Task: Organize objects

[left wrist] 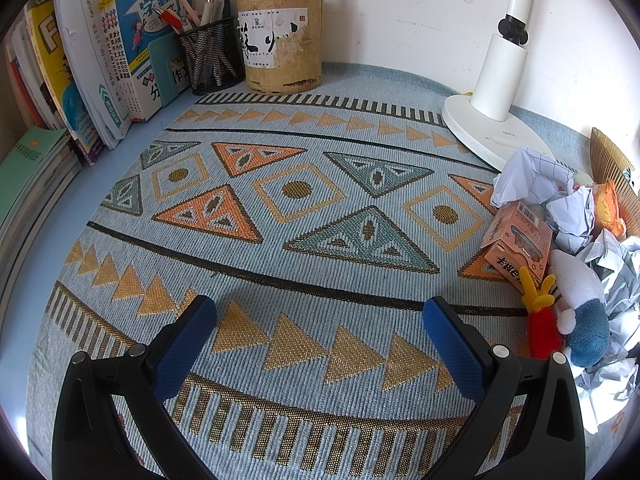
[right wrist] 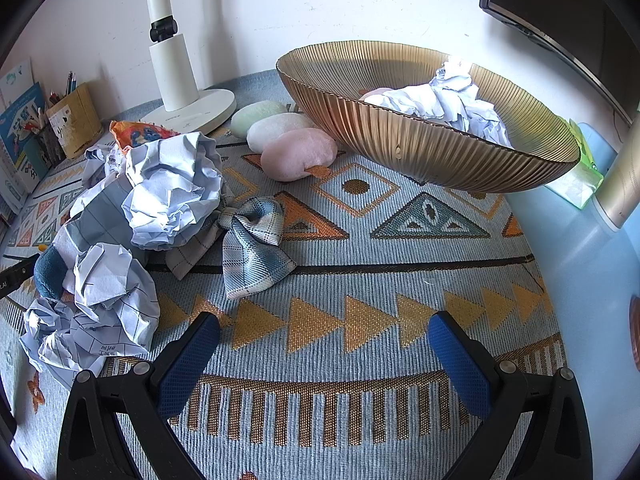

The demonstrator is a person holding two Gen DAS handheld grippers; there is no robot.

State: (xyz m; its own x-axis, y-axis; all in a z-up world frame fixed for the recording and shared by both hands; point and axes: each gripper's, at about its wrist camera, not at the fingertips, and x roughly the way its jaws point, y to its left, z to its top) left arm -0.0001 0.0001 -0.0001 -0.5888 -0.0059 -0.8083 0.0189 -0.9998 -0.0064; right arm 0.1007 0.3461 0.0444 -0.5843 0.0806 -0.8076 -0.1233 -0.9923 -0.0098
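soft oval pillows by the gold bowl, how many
3 outside the bowl: green one nearest the lamp base, white one in the middle, pink one nearest. Another pink shape inside may be a fourth.

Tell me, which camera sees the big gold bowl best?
The right wrist view. The gold bowl shows nearly whole there, with crumpled paper inside. The left wrist view catches only a ribbed brown sliver at its right edge, probably the same bowl.
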